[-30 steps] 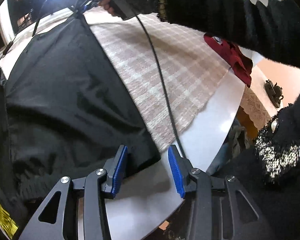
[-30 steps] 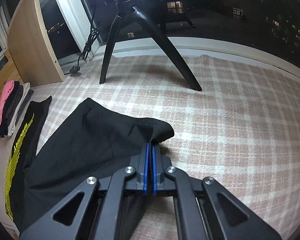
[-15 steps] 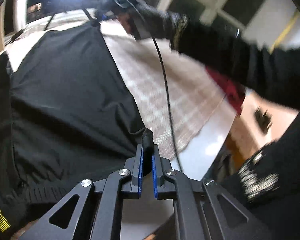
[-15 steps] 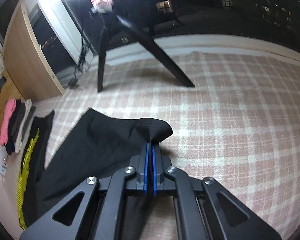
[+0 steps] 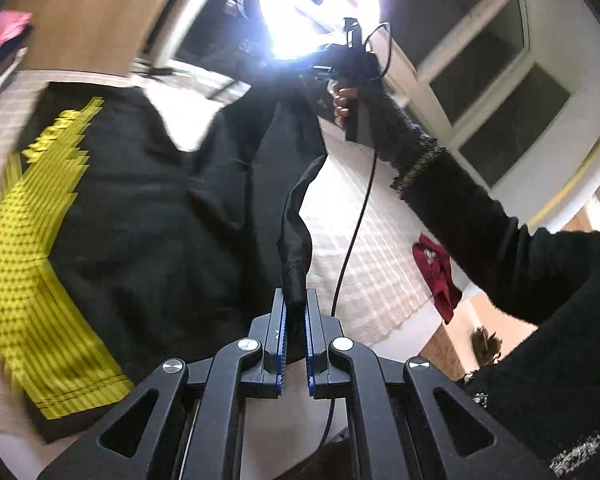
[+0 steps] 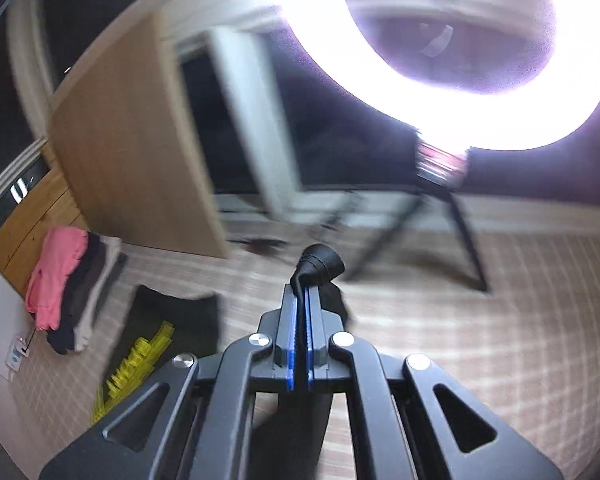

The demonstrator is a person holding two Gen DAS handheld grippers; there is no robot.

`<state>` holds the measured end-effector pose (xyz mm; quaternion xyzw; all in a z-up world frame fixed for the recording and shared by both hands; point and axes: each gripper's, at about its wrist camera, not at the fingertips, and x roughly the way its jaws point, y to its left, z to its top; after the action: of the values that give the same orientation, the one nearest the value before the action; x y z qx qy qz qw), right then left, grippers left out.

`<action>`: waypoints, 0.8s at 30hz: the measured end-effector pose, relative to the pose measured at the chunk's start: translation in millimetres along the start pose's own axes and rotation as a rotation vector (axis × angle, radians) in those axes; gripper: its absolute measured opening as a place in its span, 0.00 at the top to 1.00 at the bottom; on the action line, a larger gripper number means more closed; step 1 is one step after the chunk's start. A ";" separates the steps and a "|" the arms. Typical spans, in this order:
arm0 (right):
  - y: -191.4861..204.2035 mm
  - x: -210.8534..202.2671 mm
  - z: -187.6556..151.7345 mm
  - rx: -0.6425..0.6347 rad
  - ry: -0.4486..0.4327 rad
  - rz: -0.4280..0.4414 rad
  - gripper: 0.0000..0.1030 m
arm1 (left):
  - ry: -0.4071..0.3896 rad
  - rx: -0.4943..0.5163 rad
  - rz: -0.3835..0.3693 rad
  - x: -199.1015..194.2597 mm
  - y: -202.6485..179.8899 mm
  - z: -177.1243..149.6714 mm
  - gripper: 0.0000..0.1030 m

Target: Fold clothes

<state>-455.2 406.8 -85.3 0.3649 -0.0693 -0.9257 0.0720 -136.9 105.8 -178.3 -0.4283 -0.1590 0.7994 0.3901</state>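
A black garment (image 5: 260, 184) hangs lifted in the air between both grippers. My left gripper (image 5: 295, 304) is shut on one black corner of it. My right gripper (image 6: 302, 300) is shut on another corner, a bunched black tip (image 6: 320, 266) sticking out past the pads; it also shows in the left wrist view (image 5: 340, 76), held high in front of the lamp. Under the lifted cloth lies a black garment with a yellow print (image 5: 32, 240), also in the right wrist view (image 6: 140, 356).
A pink checked tablecloth (image 6: 480, 332) covers the table. A stack of folded clothes with a pink one on top (image 6: 60, 276) sits at the left. A red garment (image 5: 440, 272) lies at the right edge. A ring lamp (image 6: 480, 92) on a tripod stands behind.
My left gripper closed on the black garment's near corner. Both grippers then rose, lifting the garment off the table and uncovering the yellow-printed one.
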 end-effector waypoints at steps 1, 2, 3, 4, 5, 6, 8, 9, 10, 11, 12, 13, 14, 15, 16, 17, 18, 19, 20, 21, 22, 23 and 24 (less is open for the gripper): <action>26.3 7.9 7.8 -0.030 0.002 0.003 0.97 | -0.014 -0.015 0.000 -8.1 10.1 -1.5 0.94; 53.5 18.3 14.0 -0.061 0.004 0.006 0.97 | -0.024 -0.028 0.004 -16.8 21.7 -4.1 0.94; 80.4 28.8 19.8 -0.092 0.007 0.009 0.97 | -0.034 -0.042 0.009 -25.6 33.5 -6.7 0.94; 102.7 41.0 22.3 -0.112 0.018 0.019 0.97 | -0.044 -0.056 0.013 -34.4 45.2 -9.4 0.94; 124.7 53.2 24.6 -0.133 0.029 0.029 0.97 | -0.048 -0.066 0.012 -43.4 56.7 -12.7 0.94; 143.6 66.2 23.6 -0.149 0.045 0.034 0.97 | -0.052 -0.076 0.010 -52.3 68.1 -16.0 0.94; 186.5 104.9 17.3 -0.199 0.103 0.031 0.97 | -0.044 -0.092 0.010 -62.2 87.9 -23.0 0.94; 199.9 117.9 12.1 -0.218 0.125 0.029 0.97 | -0.037 -0.103 0.012 -64.3 97.0 -26.9 0.94; 215.2 136.3 4.7 -0.239 0.155 0.023 0.97 | -0.029 -0.114 0.013 -66.3 106.2 -30.8 0.94; 228.3 153.1 -3.2 -0.253 0.187 0.023 0.97 | -0.021 -0.126 0.012 -66.9 115.2 -34.6 0.94; 237.9 163.3 -9.6 -0.262 0.205 0.025 0.97 | -0.012 -0.137 0.011 -67.4 124.3 -38.5 0.94; 247.4 173.4 -16.0 -0.271 0.222 0.026 0.97 | -0.002 -0.137 0.018 -67.2 129.6 -41.9 0.94; 256.6 181.1 -22.0 -0.285 0.232 0.025 0.97 | 0.005 -0.137 0.019 -68.4 134.0 -43.6 0.94; 263.7 187.1 -25.4 -0.292 0.240 0.026 0.97 | 0.004 -0.144 0.014 -70.1 137.5 -45.1 0.94; 270.5 193.1 -28.6 -0.299 0.249 0.027 0.97 | 0.002 -0.151 0.008 -71.8 140.9 -46.5 0.94; 275.0 198.6 -30.1 -0.300 0.260 0.031 0.97 | 0.000 -0.157 0.002 -73.5 144.3 -48.0 0.94; 278.4 202.6 -31.2 -0.303 0.265 0.031 0.97 | 0.002 -0.158 0.000 -74.6 144.7 -49.2 0.94; 281.9 206.5 -32.3 -0.306 0.270 0.032 0.97 | 0.006 -0.159 -0.003 -75.3 144.7 -51.1 0.94; 285.3 210.6 -33.4 -0.309 0.275 0.033 0.97 | 0.010 -0.160 -0.007 -76.1 144.7 -52.9 0.94; 287.7 214.7 -33.8 -0.304 0.280 0.038 0.97 | 0.012 -0.164 -0.017 -75.6 145.1 -55.3 0.94; 287.8 217.9 -33.5 -0.294 0.285 0.044 0.97 | 0.014 -0.164 -0.019 -75.9 143.9 -58.3 0.94; 288.8 222.4 -32.6 -0.281 0.294 0.059 0.97 | 0.019 -0.162 -0.022 -74.7 142.9 -61.3 0.94; 289.7 229.7 -32.9 -0.275 0.328 0.073 0.96 | 0.023 -0.167 -0.025 -73.7 142.4 -62.4 0.94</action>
<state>-574.9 78.2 -209.6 0.4947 0.0572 -0.8514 0.1648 -131.7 -47.1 -257.1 -0.4666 -0.2261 0.7735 0.3645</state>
